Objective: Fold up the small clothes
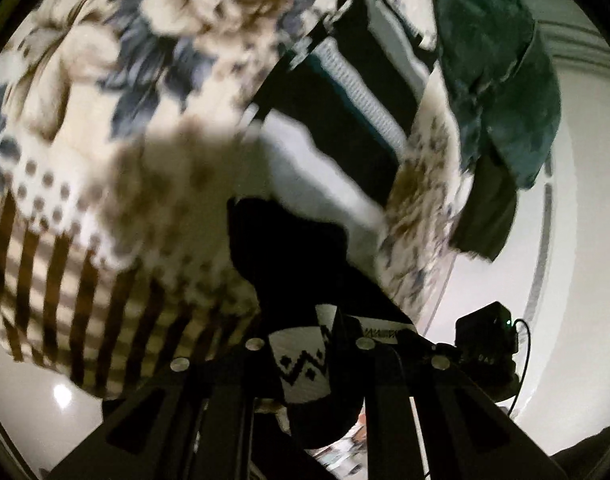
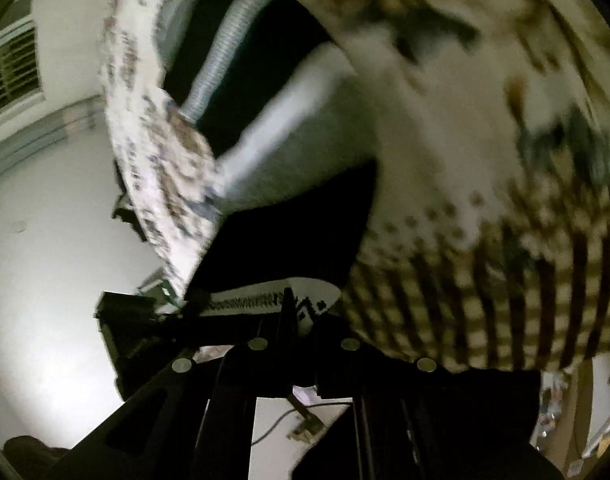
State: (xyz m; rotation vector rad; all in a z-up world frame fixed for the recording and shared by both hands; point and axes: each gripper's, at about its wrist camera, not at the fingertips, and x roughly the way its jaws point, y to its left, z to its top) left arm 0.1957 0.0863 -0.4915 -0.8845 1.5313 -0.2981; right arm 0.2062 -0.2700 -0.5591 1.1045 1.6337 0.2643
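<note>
While a floral blanket (image 1: 105, 120) fills the upper left, pale floor shows at lower left. Both claws, left (image 1: 329, 344) and right (image 2: 293, 312), pinch the black patterned sock (image 1: 301, 364) at bottom center.

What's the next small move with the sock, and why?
Probably lower it onto the floral bedspread. Both the left hand-held gripper and the right hand-held gripper pinch the black-and-white sock at its patterned band, and it looks lifted rather than lying flat.
</note>
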